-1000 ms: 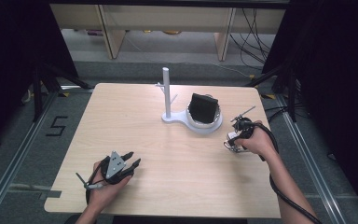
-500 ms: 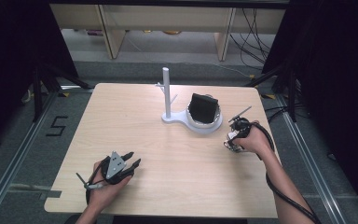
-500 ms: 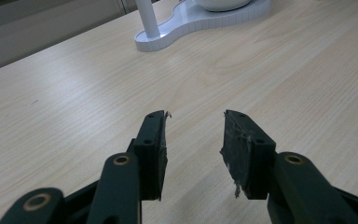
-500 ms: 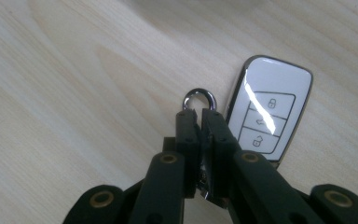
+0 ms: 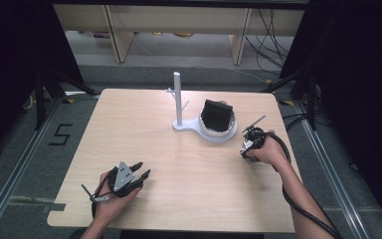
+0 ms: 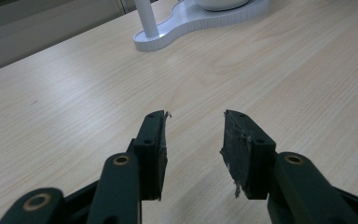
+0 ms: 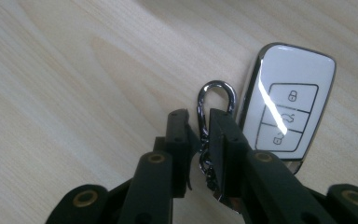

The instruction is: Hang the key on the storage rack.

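- The table [image 5: 189,194] is pale wood, with a person's two forearms coming in over its near edge.
- The left gripper [image 5: 140,171] rests near the near left corner, held in the left hand [image 5: 110,201]. In the left gripper view its jaws stand spread with bare wood between them, and the pads [image 6: 235,147] look worn and frayed.
- The right gripper [image 5: 243,148] sits by the right edge, about halfway along it, in the right hand [image 5: 271,152], with its cable [image 5: 303,206] trailing back along the forearm.
- In the right gripper view the right jaws are drawn close around a dark metal clip [image 7: 216,100]; the clip's loop sticks out past the jaw tips. Whether the pads truly press on it, I cannot tell.
- The clip hangs from a white key fob [image 7: 291,100] with three buttons, lying flat on the wood just beside the jaws.
- A white stand [image 5: 181,112] with an upright post is toward the far edge, near the middle. Its round dish holds a black box [image 5: 216,115].
- The stand's base [image 6: 200,18] shows at the top of the left gripper view, well apart from the left jaws.
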Tool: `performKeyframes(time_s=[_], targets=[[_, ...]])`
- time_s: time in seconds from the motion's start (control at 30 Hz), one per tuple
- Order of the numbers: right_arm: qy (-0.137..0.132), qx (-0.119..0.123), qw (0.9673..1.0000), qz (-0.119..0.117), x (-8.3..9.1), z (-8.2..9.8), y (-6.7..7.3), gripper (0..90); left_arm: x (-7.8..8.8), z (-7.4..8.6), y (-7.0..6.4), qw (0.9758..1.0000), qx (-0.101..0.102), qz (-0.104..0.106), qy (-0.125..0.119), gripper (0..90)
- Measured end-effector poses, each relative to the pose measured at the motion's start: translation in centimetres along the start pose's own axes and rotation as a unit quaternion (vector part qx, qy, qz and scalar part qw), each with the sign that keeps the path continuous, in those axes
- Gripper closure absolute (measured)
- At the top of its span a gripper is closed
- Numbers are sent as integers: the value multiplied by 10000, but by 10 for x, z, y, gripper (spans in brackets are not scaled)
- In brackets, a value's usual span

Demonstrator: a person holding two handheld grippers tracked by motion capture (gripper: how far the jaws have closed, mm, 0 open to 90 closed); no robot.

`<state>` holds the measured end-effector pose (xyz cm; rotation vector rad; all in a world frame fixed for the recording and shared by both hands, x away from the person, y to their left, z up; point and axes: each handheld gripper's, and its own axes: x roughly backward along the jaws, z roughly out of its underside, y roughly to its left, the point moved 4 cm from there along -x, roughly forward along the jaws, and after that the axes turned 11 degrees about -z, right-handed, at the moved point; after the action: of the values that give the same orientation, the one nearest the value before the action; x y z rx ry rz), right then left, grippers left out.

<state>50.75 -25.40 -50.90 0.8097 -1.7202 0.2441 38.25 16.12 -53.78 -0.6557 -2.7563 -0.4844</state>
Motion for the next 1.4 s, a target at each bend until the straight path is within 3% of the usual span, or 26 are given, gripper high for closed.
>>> performKeyframes(time_s=[0.07, 0.1, 0.13, 0.23, 0.3, 0.37, 0.43, 0.57, 0.67, 0.77, 0.9, 0.97, 1.07, 1.13, 1.2, 1.27, 1.3, 1.37, 1.4], targets=[[6, 43, 10000, 1, 2, -1, 0, 783, 0, 0, 0, 10000, 7, -7, -6, 585], [-170, -13, 9999, 20, 4, -3, 2, 784, 0, 0, 0, 10000, 8, 0, 2, 586], [-170, -13, 9999, 20, 4, -3, 2, 784, 0, 0, 0, 10000, 8, 0, 2, 586], [-228, -68, 9996, 166, 7, -5, 1, 770, 0, 0, -1, 10000, 11, 7, 11, 585], [-183, -115, 9996, 208, 7, -5, 1, 766, 0, 0, 0, 10000, 8, 10, 13, 585], [-145, -9, 9997, 203, 4, -4, -1, 760, 0, 0, 0, 10000, 0, 6, 25, 585], [-49, -112, 9996, 256, 3, -3, -2, 752, 0, 0, 0, 10000, 0, 8, 27, 585], [-178, 4, 9996, 223, 2, -5, -1, 740, 0, 0, -1, 10000, -2, 11, 11, 585], [-98, -96, 9997, 203, -1, -5, 1, 734, 0, 0, -1, 10000, 4, 10, 6, 585], [-69, -20, 9999, 102, -4, -5, 0, 724, 0, 0, -1, 10000, 8, 12, 4, 585], [-184, -78, 9995, 243, -1, -7, 1, 723, 0, 0, 0, 10000, 9, 13, 9, 585], [-181, 19, 9994, 295, 2, -7, 1, 722, 0, 0, -1, 10000, 6, 13, 6, 585], [-149, -116, 9993, 327, 6, -7, 3, 721, 0, 0, -1, 10000, 10, 12, 5, 585], [-165, 53, 9991, 374, 5, -6, 1, 716, 0, 0, -1, 10000, -8, 1, -6, 586], [-120, -134, 9991, 395, 4, -5, 1, 712, 0, 0, -1, 10000, -11, 0, -5, 586], [-133, -22, 9991, 390, 4, -4, -1, 710, 0, 0, -1, 10000, -11, 4, 8, 586], [-77, -151, 9989, 433, 3, -3, -2, 707, 0, 0, -1, 10000, -15, 6, 11, 586], [-44, -92, 9990, 438, 1, -2, -3, 701, 0, 0, -1, 10000, -11, 9, 11, 586], [-30, -186, 9991, 389, 0, -2, -1, 699, 1, 0, -1, 10000, -22, -16, 43, 586]])
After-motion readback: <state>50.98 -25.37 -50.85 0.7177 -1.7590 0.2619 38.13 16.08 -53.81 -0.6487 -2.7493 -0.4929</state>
